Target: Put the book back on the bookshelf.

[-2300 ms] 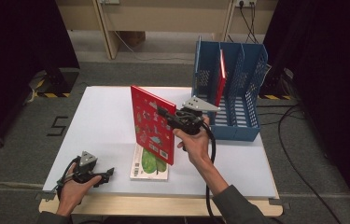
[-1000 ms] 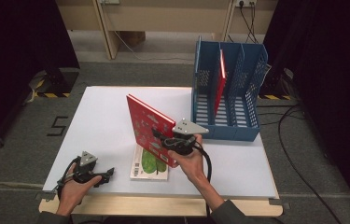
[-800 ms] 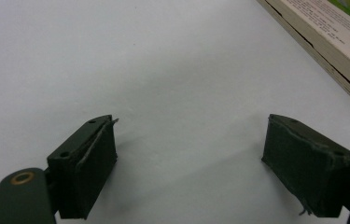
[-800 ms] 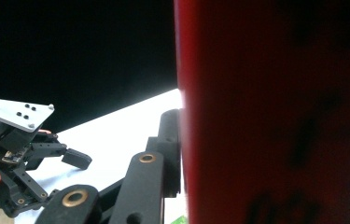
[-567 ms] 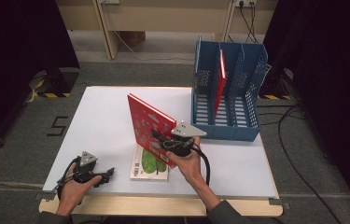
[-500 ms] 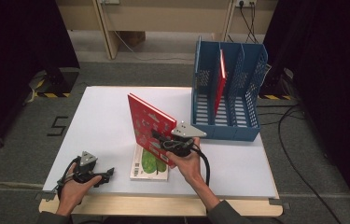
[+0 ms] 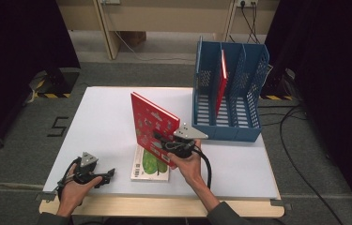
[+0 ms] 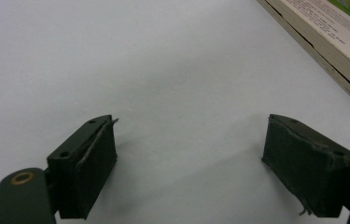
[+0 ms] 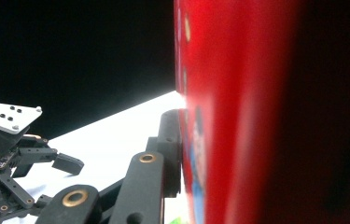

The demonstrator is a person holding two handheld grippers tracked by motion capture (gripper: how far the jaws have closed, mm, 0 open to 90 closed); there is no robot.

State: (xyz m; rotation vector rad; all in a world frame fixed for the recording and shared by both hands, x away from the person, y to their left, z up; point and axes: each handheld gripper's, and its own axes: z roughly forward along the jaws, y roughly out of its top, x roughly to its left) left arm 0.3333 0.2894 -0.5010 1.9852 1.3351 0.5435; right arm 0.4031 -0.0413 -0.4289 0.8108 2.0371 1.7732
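Three books: the right gripper (image 7: 160, 140) clamps one red book (image 7: 151, 123) tilted above a flat green book (image 7: 150, 165); another stands in the rack (image 7: 230, 131). The left gripper (image 7: 108, 174) rests apart, empty.

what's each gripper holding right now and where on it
The right gripper clamps the red book near its lower edge, tilted above the table. The left gripper is open, holding nothing.
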